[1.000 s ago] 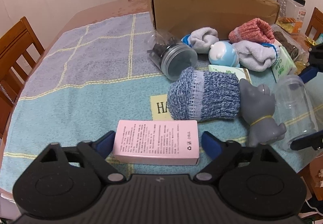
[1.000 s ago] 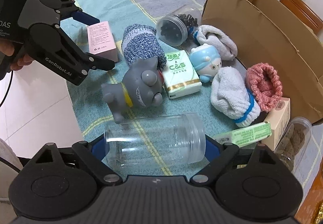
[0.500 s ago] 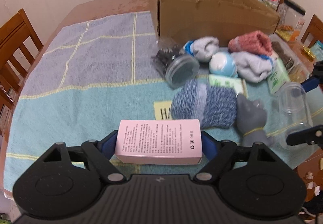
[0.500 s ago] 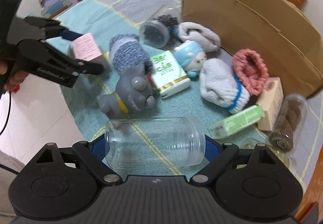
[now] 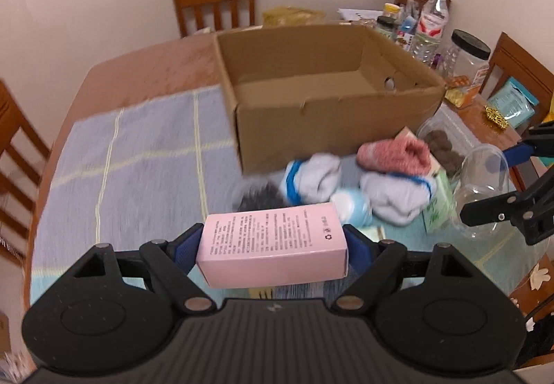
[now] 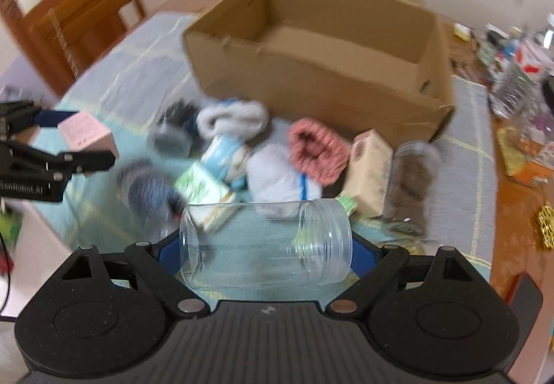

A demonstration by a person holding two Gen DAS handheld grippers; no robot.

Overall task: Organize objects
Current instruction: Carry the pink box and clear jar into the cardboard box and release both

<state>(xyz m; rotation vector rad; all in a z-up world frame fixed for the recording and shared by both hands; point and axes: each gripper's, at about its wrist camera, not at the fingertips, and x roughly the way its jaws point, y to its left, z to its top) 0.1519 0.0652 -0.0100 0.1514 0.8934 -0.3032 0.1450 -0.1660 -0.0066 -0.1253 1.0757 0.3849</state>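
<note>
My left gripper is shut on a pink box and holds it above the table, in front of the open cardboard box. My right gripper is shut on a clear empty jar held crosswise above the table. The cardboard box looks empty inside. The right gripper with its jar shows at the right of the left wrist view. The left gripper with the pink box shows at the left of the right wrist view.
Loose items lie before the box: white socks, a pink knit sock, a blue toy, a green tissue pack, a blue knit sock, jars of dark contents. Bottles and jars stand at the far right. Chairs surround the table.
Both grippers have risen from the table with their objects and tilted toward the cardboard box, whose inside now shows. The left gripper closed onto the pink box before lifting.
</note>
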